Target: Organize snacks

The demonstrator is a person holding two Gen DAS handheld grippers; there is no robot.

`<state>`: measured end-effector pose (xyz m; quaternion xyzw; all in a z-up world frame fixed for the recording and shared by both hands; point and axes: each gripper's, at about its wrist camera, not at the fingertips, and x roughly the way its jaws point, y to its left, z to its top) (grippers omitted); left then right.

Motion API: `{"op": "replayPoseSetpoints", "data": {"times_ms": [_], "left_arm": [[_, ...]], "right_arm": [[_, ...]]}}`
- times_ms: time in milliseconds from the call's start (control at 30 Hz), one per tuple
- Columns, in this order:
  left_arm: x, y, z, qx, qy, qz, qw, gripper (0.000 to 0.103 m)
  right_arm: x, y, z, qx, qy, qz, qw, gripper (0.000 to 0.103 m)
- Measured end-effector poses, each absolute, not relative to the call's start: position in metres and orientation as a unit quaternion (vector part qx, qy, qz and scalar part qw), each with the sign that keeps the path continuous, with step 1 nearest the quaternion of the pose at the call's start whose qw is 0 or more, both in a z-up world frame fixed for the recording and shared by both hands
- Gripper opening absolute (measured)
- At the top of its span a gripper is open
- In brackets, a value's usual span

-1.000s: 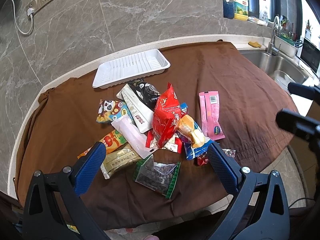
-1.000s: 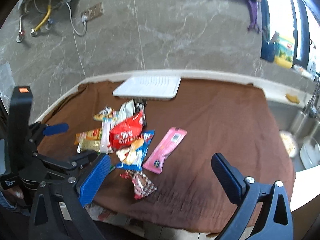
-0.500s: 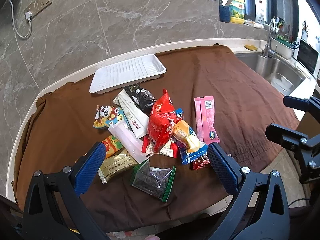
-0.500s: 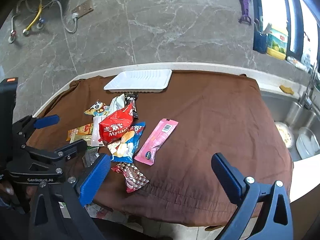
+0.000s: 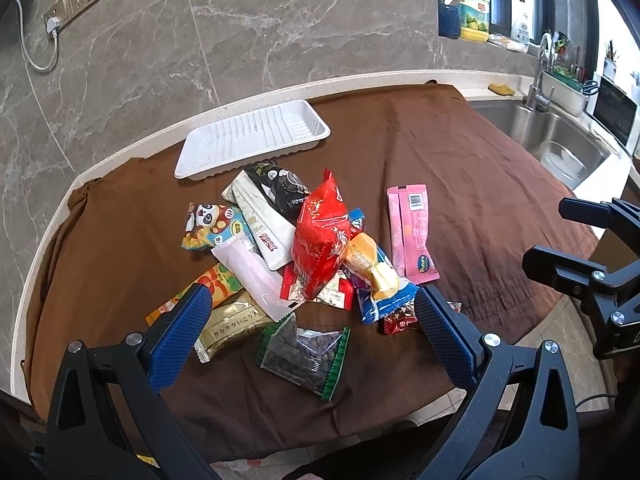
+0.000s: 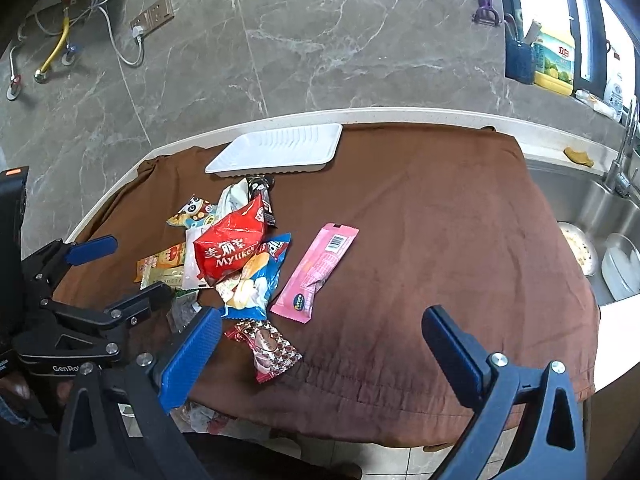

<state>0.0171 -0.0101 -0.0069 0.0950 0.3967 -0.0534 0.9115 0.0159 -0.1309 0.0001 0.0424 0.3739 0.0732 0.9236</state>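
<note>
Snack pile sits on the brown cloth (image 5: pixel 460 152) covering the table, left of centre. I count about eleven packets in the heap: red Mylikes bag (image 5: pixel 320 236) on top, panda packet (image 5: pixel 208 226), black packet (image 5: pixel 280 186), white sachet (image 5: pixel 260 216), clear-white wrapper (image 5: pixel 256 276), orange packet (image 5: pixel 212 286), gold packet (image 5: pixel 232 326), blue-and-yellow packet (image 5: pixel 376 280), green-edged bag of dark pieces (image 5: pixel 304 352) nearest me. One pink packet (image 6: pixel 316 272) lies apart, just right of the heap. One red-and-white patterned packet (image 6: pixel 268 346) lies near the front edge.

One white ribbed tray (image 5: pixel 252 136) stands behind the heap, near the back edge. Right half of cloth is bare; sink (image 5: pixel 556 144) beyond it.

My left hand-held gripper (image 5: pixel 308 320) hovers over the near packets, jaws wide, holding nothing. My right hand-held gripper (image 6: pixel 320 340) hovers over the front edge, jaws wide, holding nothing.
</note>
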Motion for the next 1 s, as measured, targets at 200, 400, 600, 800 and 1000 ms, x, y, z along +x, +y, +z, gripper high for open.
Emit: {"op": "replayPoseSetpoints", "data": {"times_ms": [200, 400, 600, 800, 1000], "left_arm": [[0.018, -0.01, -0.007, 0.097, 0.397, -0.049, 0.912, 0.102], [0.02, -0.006, -0.008, 0.092, 0.401, -0.046, 0.91, 0.102], [0.02, -0.006, -0.009, 0.093, 0.402, -0.045, 0.91, 0.102], [0.021, -0.003, -0.01, 0.088, 0.406, -0.039, 0.909, 0.102], [0.024, 0.003, -0.013, 0.078, 0.415, -0.029, 0.906, 0.102]], "right_arm": [[0.019, -0.129, -0.001, 0.038, 0.379, 0.074, 0.922, 0.102], [0.019, -0.126, -0.002, 0.032, 0.379, 0.076, 0.922, 0.102], [0.021, -0.122, -0.001, 0.025, 0.379, 0.082, 0.922, 0.102], [0.022, -0.12, -0.001, 0.023, 0.379, 0.087, 0.921, 0.102], [0.026, -0.119, -0.002, 0.029, 0.381, 0.096, 0.919, 0.102]]}}
